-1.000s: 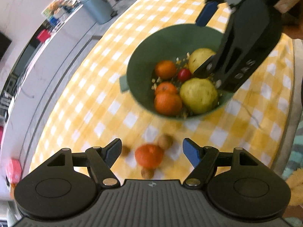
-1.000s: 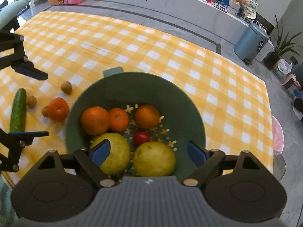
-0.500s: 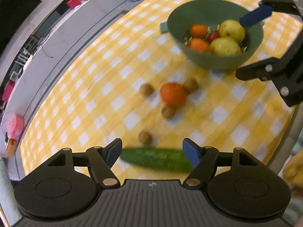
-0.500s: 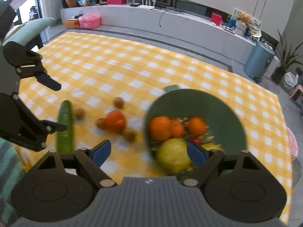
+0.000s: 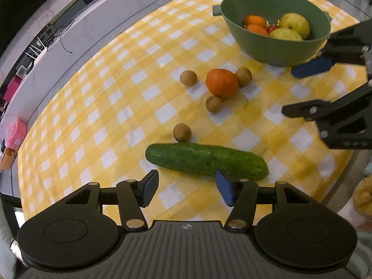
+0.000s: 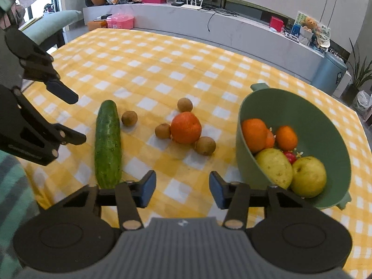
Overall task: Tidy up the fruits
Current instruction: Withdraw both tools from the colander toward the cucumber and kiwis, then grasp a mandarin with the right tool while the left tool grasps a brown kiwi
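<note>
Both my jaws are closing on nothing above the checked worktop point(image 6: 162, 53): my left gripper point(image 5: 186, 189) beside the cucumber point(image 5: 207, 161), my right gripper point(image 6: 182, 189) short of the orange point(image 6: 186, 127) near the green bowl point(image 6: 325, 107).

light: bright, even, soft shadows | focus: mostly sharp | edges: strong fisheye bending

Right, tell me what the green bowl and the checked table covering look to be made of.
Green bowl: probably moulded plastic, matte; even colour, dull sheen, handle tabs formed in one piece with the rim. Checked table covering: looks like woven cloth, matte yellow and white; faint creases run across it, though a coated sheet can't be ruled out.
</note>
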Tool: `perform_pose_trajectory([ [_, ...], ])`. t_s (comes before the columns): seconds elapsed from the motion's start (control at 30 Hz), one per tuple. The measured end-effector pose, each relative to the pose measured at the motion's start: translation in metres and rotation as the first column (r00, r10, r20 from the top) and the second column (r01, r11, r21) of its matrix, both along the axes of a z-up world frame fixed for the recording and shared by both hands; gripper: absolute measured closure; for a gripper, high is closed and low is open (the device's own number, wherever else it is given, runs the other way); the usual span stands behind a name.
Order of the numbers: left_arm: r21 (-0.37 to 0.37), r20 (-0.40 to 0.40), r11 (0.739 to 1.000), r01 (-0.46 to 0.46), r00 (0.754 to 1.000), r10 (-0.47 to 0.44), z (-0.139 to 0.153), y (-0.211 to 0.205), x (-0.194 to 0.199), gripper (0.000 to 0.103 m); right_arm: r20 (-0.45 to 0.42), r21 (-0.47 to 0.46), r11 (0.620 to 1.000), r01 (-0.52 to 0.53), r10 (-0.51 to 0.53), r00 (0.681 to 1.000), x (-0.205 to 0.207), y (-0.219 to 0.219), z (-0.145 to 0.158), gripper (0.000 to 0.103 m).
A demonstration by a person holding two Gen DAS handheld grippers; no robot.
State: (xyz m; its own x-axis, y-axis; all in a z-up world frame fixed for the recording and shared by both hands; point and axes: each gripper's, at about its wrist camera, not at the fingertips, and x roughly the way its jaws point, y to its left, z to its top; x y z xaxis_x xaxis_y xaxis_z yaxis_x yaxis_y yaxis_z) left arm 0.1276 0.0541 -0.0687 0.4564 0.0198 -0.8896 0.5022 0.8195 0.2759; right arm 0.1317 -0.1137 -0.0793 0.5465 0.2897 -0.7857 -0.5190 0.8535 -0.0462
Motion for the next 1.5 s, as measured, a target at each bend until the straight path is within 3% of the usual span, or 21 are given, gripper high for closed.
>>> perform_pose_trajectory([
  [0.2,-0.021,0.009,1.0,-0.018,1.0,0.018,-0.005,0.001,0.014,0.052,0.024,-0.056,0.998,-0.035,0.037,0.999,0.01,0.017,-0.01,0.069],
  [0.23,-0.023,0.008,1.0,-0.02,1.0,0.02,-0.006,0.001,0.017,0.058,0.028,-0.065,0.997,-0.043,0.045,0.999,0.012,0.02,-0.011,0.069],
  [0.37,-0.017,0.003,1.0,-0.012,1.0,0.012,-0.006,0.0,0.026,0.062,0.049,-0.109,0.99,-0.085,0.091,0.995,0.021,0.03,-0.013,0.07],
  [0.6,-0.022,-0.032,1.0,-0.016,0.999,0.015,-0.009,0.0,0.047,0.062,0.064,-0.208,0.965,-0.16,0.177,0.982,0.039,0.042,-0.021,0.065],
  [0.87,0.002,-0.078,0.999,-0.039,0.996,0.039,-0.021,-0.002,0.07,0.062,0.11,-0.321,0.902,-0.289,0.338,0.935,0.043,0.058,-0.033,0.059],
  [1.23,-0.046,-0.097,0.995,-0.086,0.992,0.081,-0.028,-0.001,0.082,0.062,0.115,-0.391,0.862,-0.323,0.394,0.912,0.06,0.067,-0.045,0.058],
  [1.5,-0.046,-0.131,0.998,-0.048,0.991,0.041,-0.033,-0.008,0.081,0.055,0.134,-0.427,0.836,-0.344,0.435,0.89,0.059,0.067,-0.05,0.059],
])
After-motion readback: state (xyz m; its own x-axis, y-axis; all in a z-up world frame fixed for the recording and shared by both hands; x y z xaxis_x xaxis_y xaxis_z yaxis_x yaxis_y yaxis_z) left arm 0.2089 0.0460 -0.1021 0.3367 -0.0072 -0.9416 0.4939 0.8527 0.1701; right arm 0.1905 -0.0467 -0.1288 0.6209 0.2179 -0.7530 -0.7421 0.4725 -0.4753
